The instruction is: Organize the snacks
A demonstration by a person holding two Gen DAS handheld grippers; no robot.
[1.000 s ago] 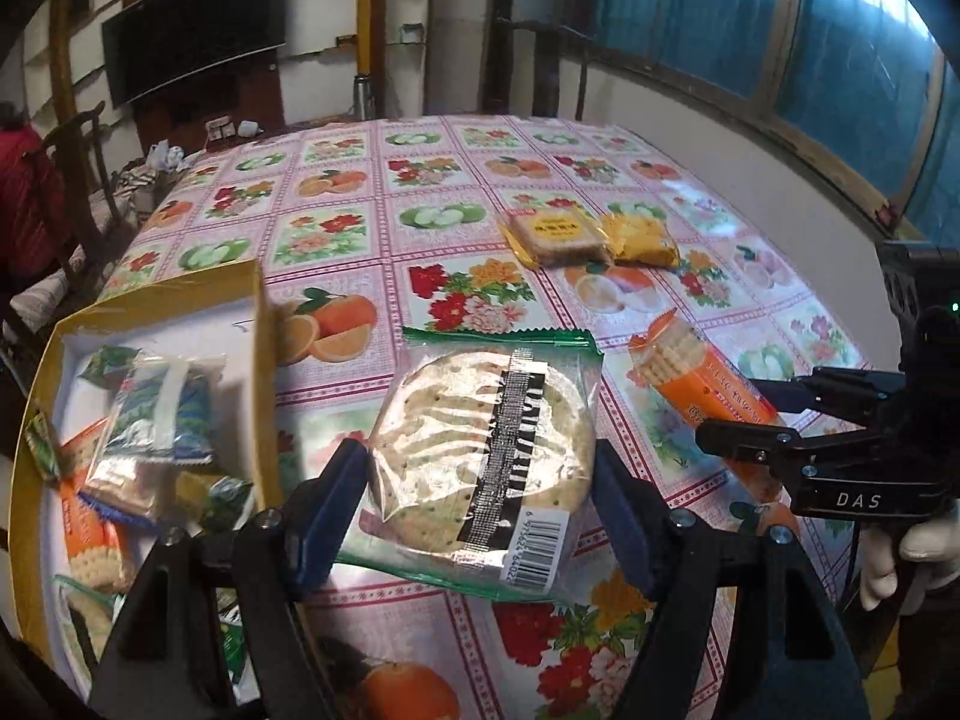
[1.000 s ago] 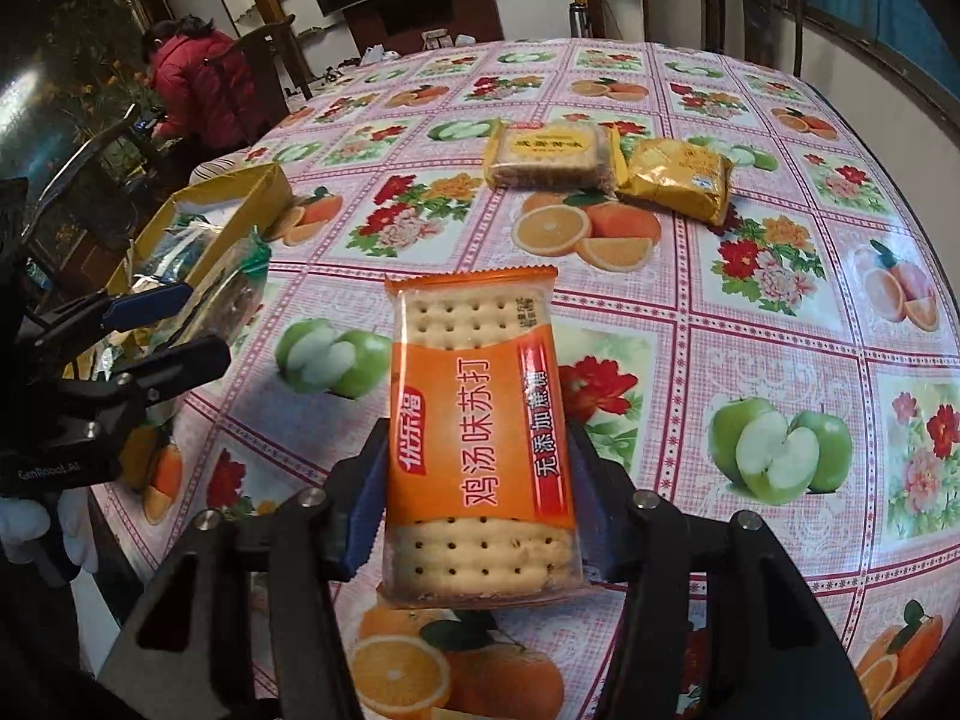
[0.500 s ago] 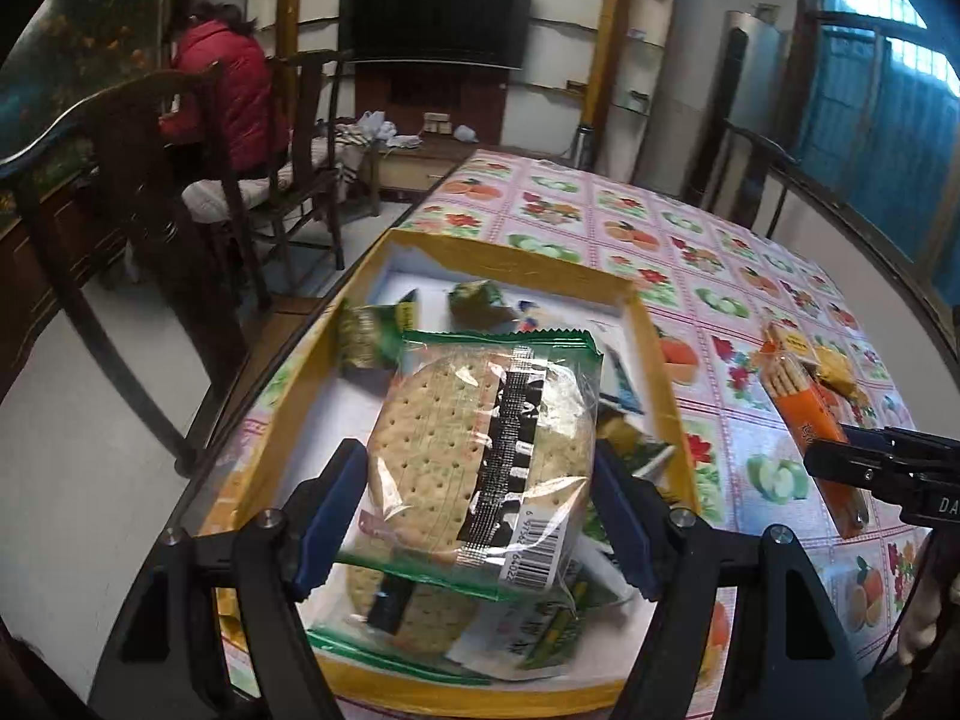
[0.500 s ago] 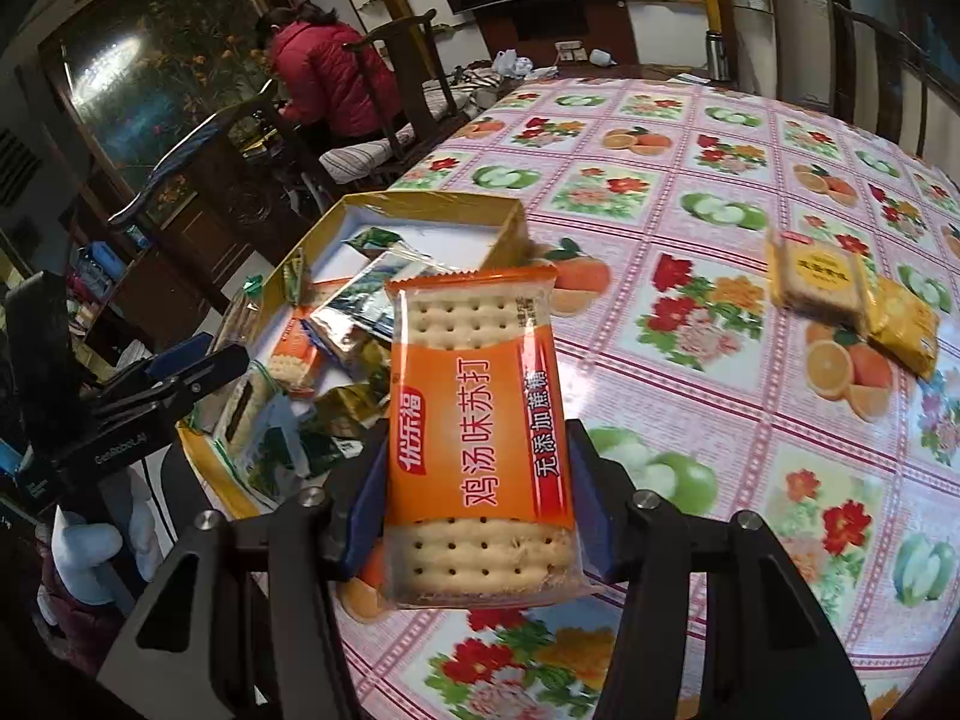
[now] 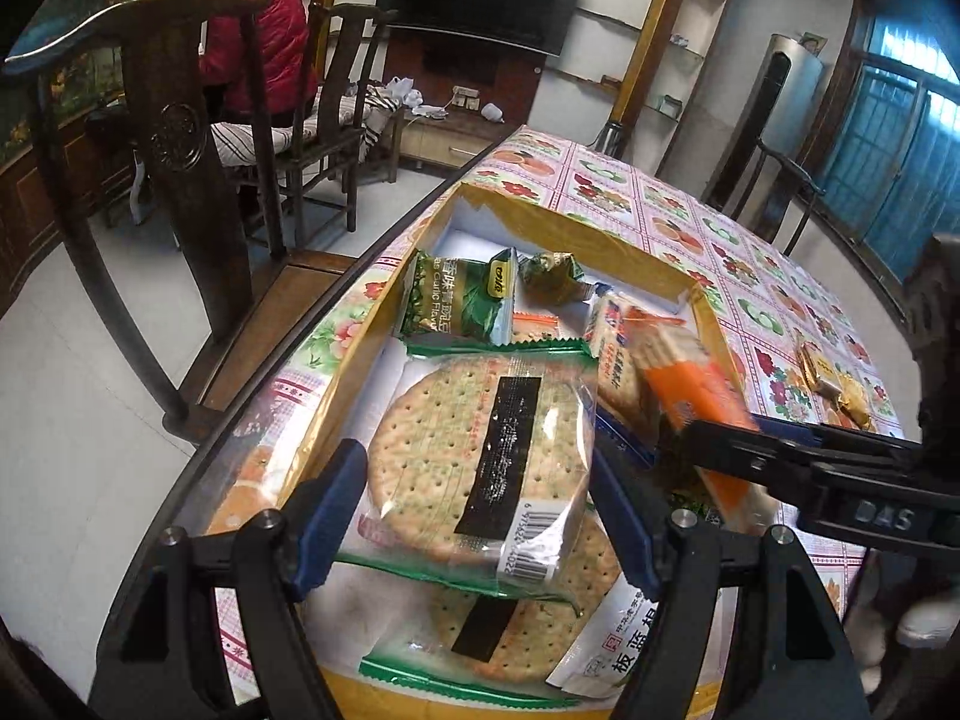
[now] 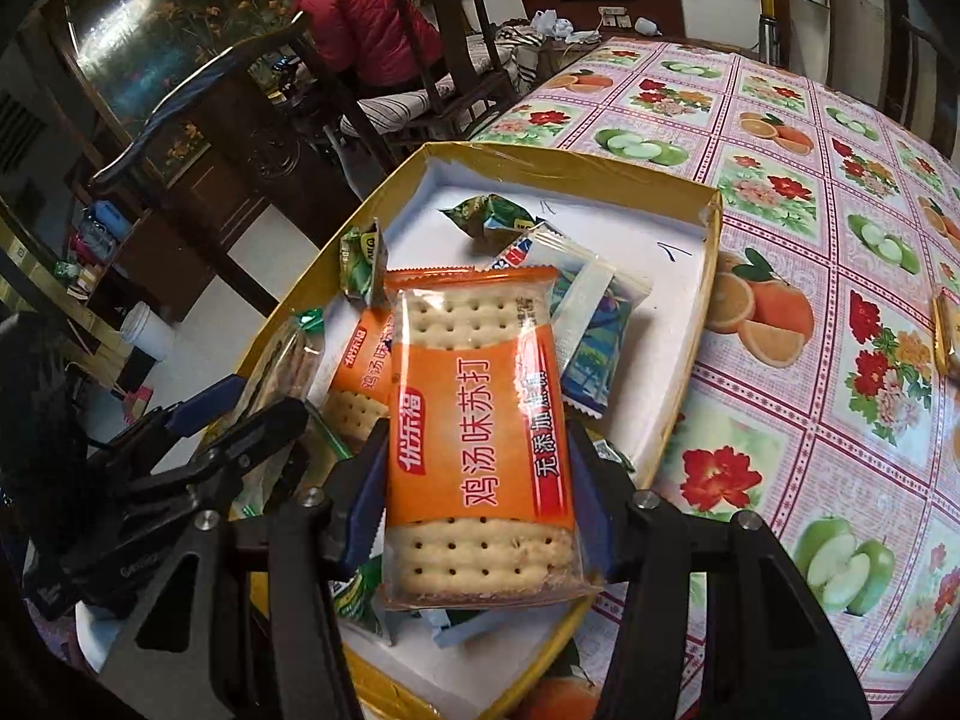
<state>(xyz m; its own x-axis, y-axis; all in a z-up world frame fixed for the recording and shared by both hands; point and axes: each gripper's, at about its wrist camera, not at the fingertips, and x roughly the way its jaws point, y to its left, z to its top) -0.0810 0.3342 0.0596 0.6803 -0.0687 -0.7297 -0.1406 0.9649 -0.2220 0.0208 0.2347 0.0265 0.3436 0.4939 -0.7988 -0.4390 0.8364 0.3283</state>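
Cracker pack (image 6: 480,444) upright, lengthwise between pads

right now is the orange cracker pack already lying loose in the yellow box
No, the orange cracker pack is clamped in the right gripper, above the yellow box.

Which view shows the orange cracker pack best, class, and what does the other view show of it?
The right wrist view: the orange cracker pack faces the camera whole, clamped in the right gripper above the box. The left wrist view shows the pack only edge-on and blurred, beside the round cracker pack.
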